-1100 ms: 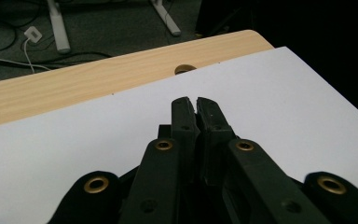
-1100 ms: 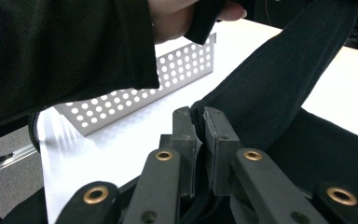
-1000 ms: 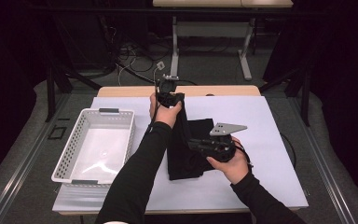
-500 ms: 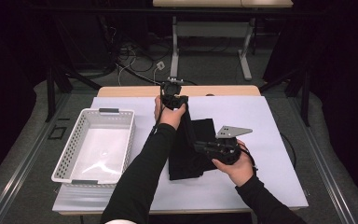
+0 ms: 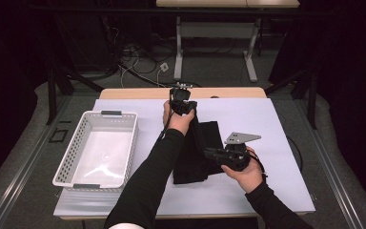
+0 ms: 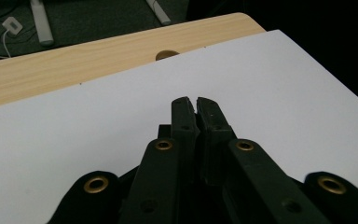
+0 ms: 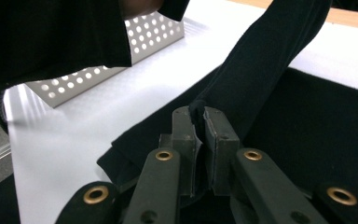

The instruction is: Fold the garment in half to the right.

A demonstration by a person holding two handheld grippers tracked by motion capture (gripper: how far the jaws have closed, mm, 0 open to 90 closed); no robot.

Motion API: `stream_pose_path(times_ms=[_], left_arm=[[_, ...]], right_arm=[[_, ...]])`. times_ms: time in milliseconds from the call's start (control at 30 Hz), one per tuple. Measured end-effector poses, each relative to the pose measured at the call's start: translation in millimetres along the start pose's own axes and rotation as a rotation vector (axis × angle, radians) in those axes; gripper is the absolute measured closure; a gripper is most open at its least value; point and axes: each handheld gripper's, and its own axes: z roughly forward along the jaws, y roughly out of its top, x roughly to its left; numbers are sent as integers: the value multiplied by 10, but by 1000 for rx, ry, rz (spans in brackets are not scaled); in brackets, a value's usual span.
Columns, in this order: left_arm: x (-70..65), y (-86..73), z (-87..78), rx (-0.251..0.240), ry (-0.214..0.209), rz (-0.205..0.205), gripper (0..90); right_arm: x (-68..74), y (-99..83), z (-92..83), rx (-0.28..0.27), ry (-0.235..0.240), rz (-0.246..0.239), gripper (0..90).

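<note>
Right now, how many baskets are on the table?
1. The white perforated basket sits on the left part of the table, apart from the black cloth that both grippers hold.

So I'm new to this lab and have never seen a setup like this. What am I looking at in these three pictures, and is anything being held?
No robot here: a person holds a hand-held two-jaw gripper in each hand. The high view looks down on a table covered with a white sheet. The left gripper is at the far side, the right gripper nearer the person. On the sheet lie a black cloth and, to the left, an empty white perforated basket.

The other two pictures come from cameras riding on the grippers, looking along their black jaws. In the right gripper view the jaws are shut on an edge of the cloth. In the left gripper view the jaws are shut too; what they pinch can't be seen there, though from above the cloth appears to stretch between both grippers.
</note>
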Motion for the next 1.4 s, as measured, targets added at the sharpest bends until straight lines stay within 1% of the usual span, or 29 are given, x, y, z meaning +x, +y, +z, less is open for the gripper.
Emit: stream_pose_path(times_ms=[467, 500, 567, 600, 667, 833, 1000, 1133, 1200, 1233, 1267, 1300, 1367, 1400], left_arm=[[-39, -71, 142, 11, -22, -8, 862], [-44, -76, 154, 12, -23, -5, 862], [-52, -85, 171, 16, -27, -4, 861], [-56, -88, 178, 17, -26, -3, 861], [-68, -97, 194, 20, -27, -1, 861], [-78, -116, 228, 28, -26, 4, 860], [-72, -117, 234, 28, -24, 2, 851], [-47, -122, 247, 38, -36, -11, 801], [-42, -132, 262, 41, -42, -25, 722], [-40, -137, 266, 38, -34, -24, 654], [-41, -142, 268, 33, -29, -21, 613], [-36, -146, 264, 25, -31, -17, 589], [-35, -154, 256, 4, -31, -23, 538], [-35, -155, 252, 4, -27, -19, 516]], right_arm=[[-55, -166, 3, 26, -40, 34, 841], [-62, -175, 7, 21, -41, 29, 841], [-66, -196, 5, 23, -44, 36, 841], [-69, -207, 0, 33, -51, 37, 841], [-82, -231, 4, 36, -55, 37, 841], [-91, -272, 10, 45, -59, 45, 841], [-101, -275, 16, 38, -60, 49, 840], [-125, -278, 23, 42, -61, 62, 840], [-141, -282, 32, 42, -65, 65, 839], [-152, -286, 38, 45, -68, 69, 838], [-163, -293, 43, 51, -71, 81, 837], [-181, -304, 52, 51, -71, 95, 837], [-213, -323, 58, 63, -74, 114, 837], [-228, -329, 57, 68, -80, 115, 837]])
